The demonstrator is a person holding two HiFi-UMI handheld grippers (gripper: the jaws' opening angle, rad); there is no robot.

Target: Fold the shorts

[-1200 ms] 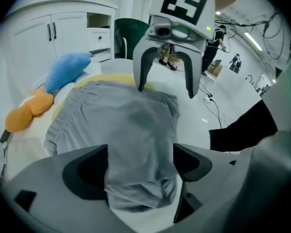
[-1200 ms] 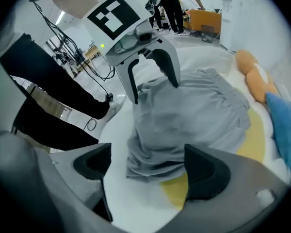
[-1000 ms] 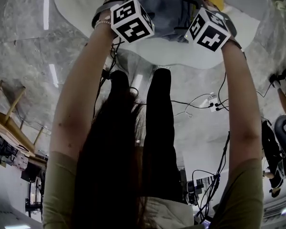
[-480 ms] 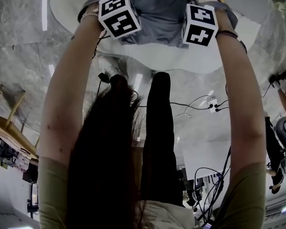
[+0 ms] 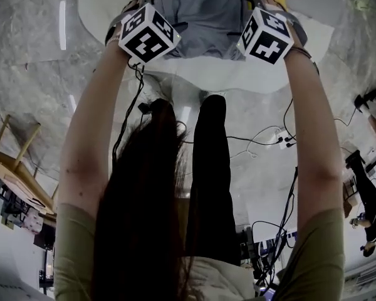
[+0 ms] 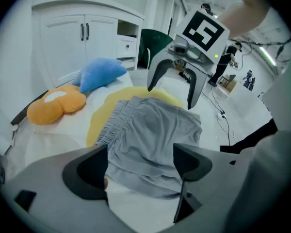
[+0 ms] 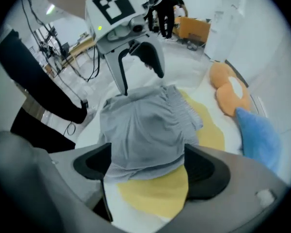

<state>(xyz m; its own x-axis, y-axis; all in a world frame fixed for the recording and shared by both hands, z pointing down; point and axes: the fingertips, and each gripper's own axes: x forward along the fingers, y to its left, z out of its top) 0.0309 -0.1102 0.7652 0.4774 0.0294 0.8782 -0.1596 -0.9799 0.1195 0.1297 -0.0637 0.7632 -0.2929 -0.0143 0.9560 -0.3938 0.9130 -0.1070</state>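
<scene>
Grey shorts (image 5: 199, 19) with an elastic waistband lie loosely doubled over on a yellow cloth (image 7: 155, 194) on a white bed (image 5: 238, 73). My left gripper (image 6: 140, 165) is open, its jaws low and wide apart just short of the shorts' (image 6: 153, 135) near edge, holding nothing. Open too, my right gripper (image 7: 145, 168) faces it from the opposite side, with the shorts (image 7: 140, 130) just beyond its jaws. Each gripper shows in the other's view, hovering over the far edge: the right gripper (image 6: 172, 93) and the left gripper (image 7: 140, 81).
An orange plush (image 6: 56, 106) and a blue plush (image 6: 102, 74) lie on the bed beyond the yellow cloth. White cabinets (image 6: 82, 38) stand behind. Cables (image 5: 263, 137) trail on the floor by the person's legs (image 5: 210, 168).
The left gripper has shifted leftward, so the two grippers stand further apart. The shorts, bunched between them a second ago, now lie flatter on the bed.
</scene>
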